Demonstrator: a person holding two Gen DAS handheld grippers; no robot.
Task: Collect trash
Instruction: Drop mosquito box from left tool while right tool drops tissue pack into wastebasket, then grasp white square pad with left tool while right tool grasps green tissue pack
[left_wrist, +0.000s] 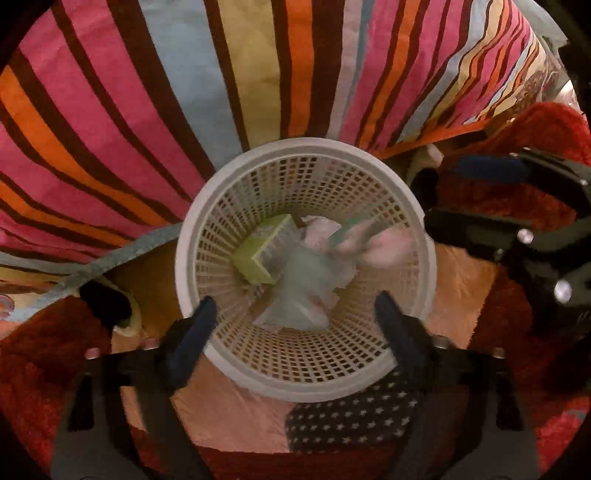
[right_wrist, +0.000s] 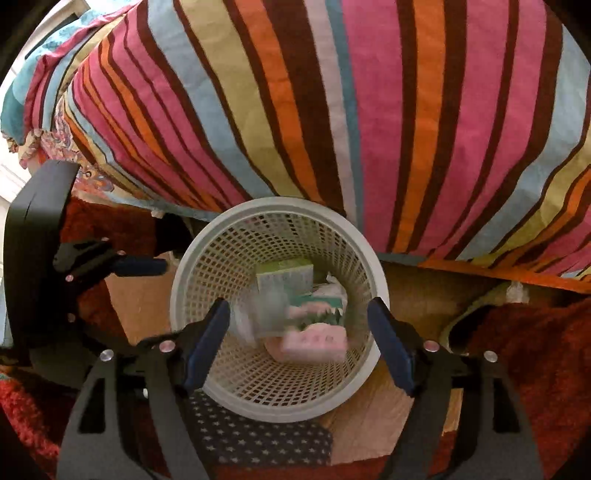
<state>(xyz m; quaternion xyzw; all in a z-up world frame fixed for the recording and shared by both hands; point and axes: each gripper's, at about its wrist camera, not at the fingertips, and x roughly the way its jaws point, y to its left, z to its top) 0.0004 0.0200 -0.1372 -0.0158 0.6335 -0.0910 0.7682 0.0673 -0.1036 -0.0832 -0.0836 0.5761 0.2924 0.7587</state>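
Observation:
A white lattice waste basket (left_wrist: 413, 206) stands on the floor beside the bed; it also shows in the right wrist view (right_wrist: 184, 273). Inside lie a green box (left_wrist: 258, 251), pale crumpled paper (left_wrist: 303, 295) and a pink packet (right_wrist: 314, 343). The items near the middle are blurred by motion. My left gripper (left_wrist: 295, 325) is open and empty, held over the basket's near rim. My right gripper (right_wrist: 299, 339) is open and empty, also over the basket. The right gripper shows in the left wrist view (left_wrist: 509, 192), and the left gripper in the right wrist view (right_wrist: 122, 266).
A bed with a striped cover (left_wrist: 184, 92) fills the far side in both views (right_wrist: 369, 110). A red shaggy rug (left_wrist: 535, 140) lies on the floor around the basket. A dark star-patterned cloth (left_wrist: 351, 417) lies at the basket's near side. A slipper (left_wrist: 110, 306) sits left.

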